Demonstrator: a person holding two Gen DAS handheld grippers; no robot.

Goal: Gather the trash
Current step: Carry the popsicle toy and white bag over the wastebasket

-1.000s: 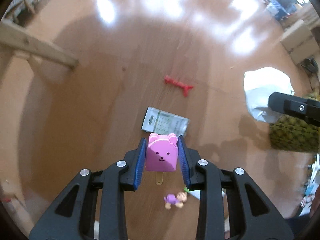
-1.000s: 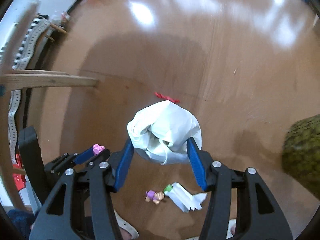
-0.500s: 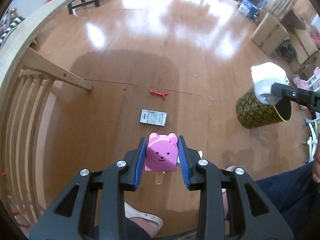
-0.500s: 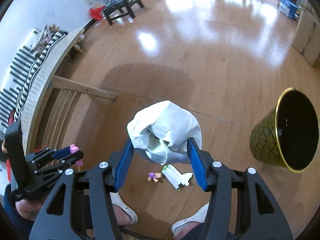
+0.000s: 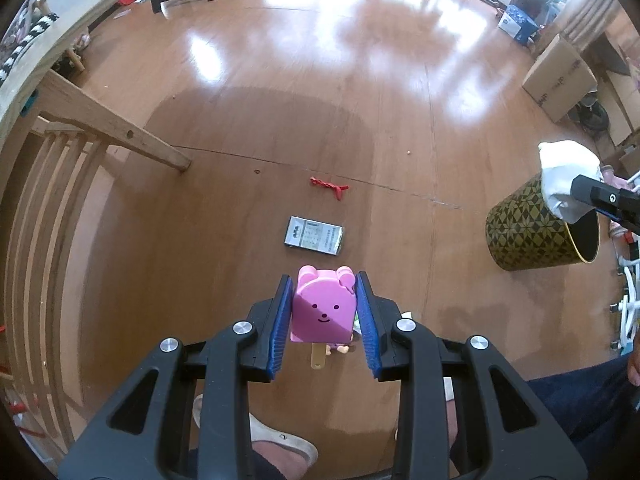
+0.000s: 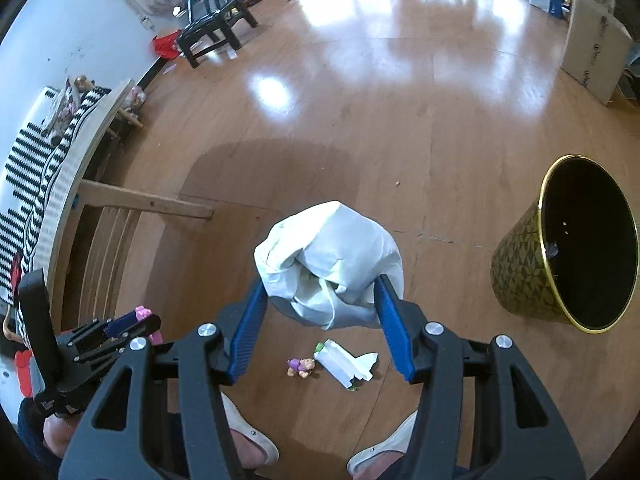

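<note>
Trash, item one: pink bear-shaped ice-lolly toy [image 5: 323, 310] on a wooden stick, lower centre of the left wrist view, clamped between the blue pads of the left gripper [image 5: 323, 322] and held clear of the floor; item two: crumpled white plastic bag [image 6: 330, 268], centre of the right wrist view, gripped on both sides by the blue pads of the right gripper [image 6: 324, 320], also off the floor; the same bag shows at the right edge of the left wrist view, in front of the bin's rim. Bin [image 6: 568, 248]: gold-patterned, black inside, gold rim, standing on the floor at the right of the right wrist view, well apart from both held items. Loose pieces on the wooden floor [image 5: 280, 100]: printed flat packet [image 5: 314, 236] just above the lolly in the left wrist view; red scrap [image 5: 329, 186] above that; small purple figure [image 6: 300, 367] and torn white wrapper [image 6: 346, 365], just beside each other, lower centre of the right wrist view. Surroundings: wooden railing [image 5: 52, 184] at left; dark chair [image 6: 214, 28] upper left; cardboard box [image 5: 558, 76] upper right; person's white shoes [image 6: 248, 440] along the bottom edge.
</note>
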